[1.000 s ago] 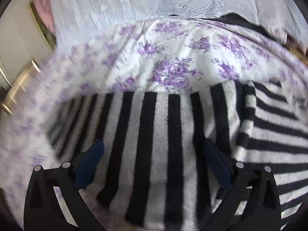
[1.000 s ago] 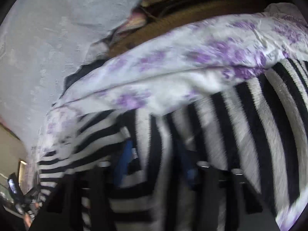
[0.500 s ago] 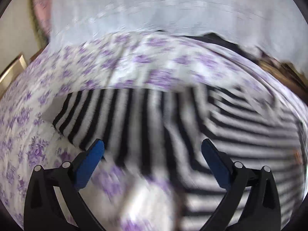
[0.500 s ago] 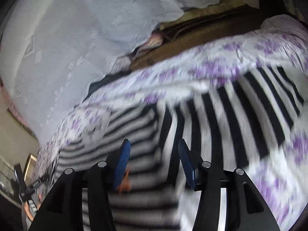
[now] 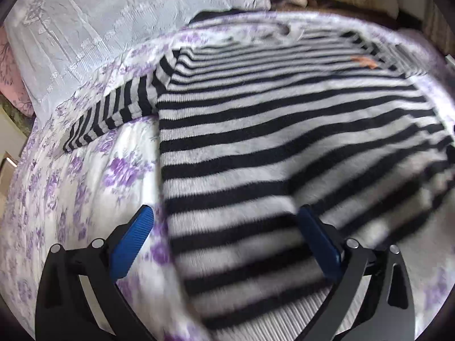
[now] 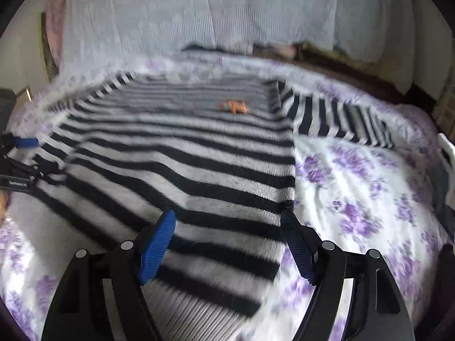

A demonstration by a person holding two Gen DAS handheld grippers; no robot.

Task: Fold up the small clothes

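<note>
- A bed carries everything, covered by a white sheet [image 5: 85,193] printed with purple flowers.
- A black-and-white striped sweater [image 5: 284,142] lies spread flat on the sheet, 1 sleeve [image 6: 341,119] stretched out sideways at each side.

My left wrist view looks steeply down, close over the striped sweater [image 5: 284,142], at its left edge; my right view covers its right edge [image 6: 176,164]; both share its middle.
</note>
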